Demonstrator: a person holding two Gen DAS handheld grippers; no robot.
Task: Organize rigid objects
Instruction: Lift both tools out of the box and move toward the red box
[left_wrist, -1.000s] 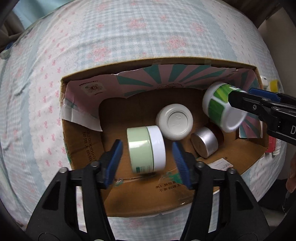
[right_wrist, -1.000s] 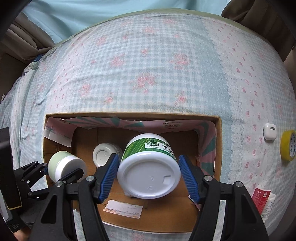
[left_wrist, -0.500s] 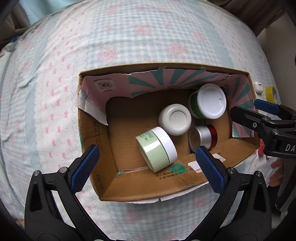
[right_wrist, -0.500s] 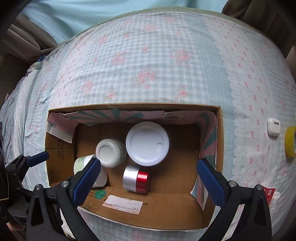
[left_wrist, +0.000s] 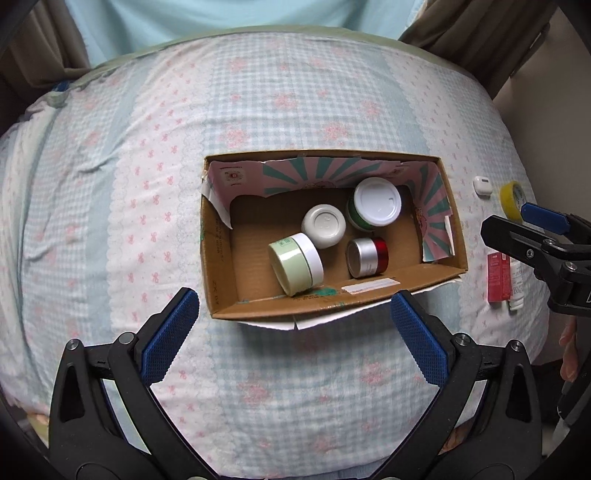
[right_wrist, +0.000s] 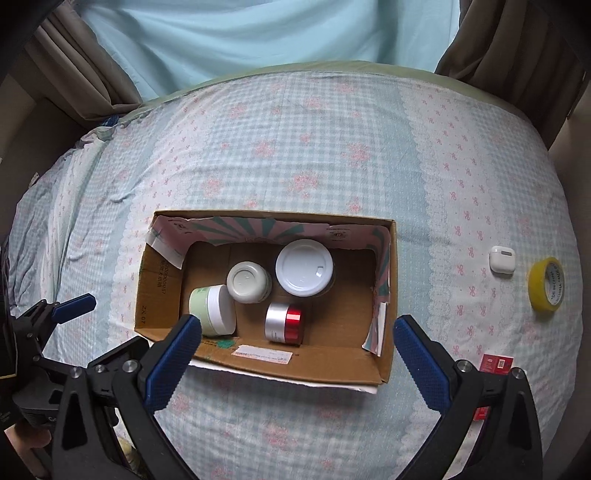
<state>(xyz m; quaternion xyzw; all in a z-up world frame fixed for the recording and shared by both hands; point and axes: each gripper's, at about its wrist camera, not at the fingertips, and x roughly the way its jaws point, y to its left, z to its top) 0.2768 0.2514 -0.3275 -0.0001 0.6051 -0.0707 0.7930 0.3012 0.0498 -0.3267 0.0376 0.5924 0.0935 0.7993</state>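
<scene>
Hovering above the open brown cardboard box (right_wrist: 258, 363), left gripper (left_wrist: 295, 338) and right gripper (right_wrist: 297, 354) gape fully, empty – both released a second ago. Pale-green jar (right_wrist: 212, 310) lies tilted; white-lidded green tub (right_wrist: 303, 266) stands upright inside – previously gripped.

Open cardboard box (left_wrist: 218, 258) on the bed, four jars inside: big white-lidded green tub (left_wrist: 375, 203) upright at the back, white jar (left_wrist: 324, 226) beside it, pale green jar (left_wrist: 295, 264) and silver-red jar (left_wrist: 366, 256) tipped sideways.
</scene>
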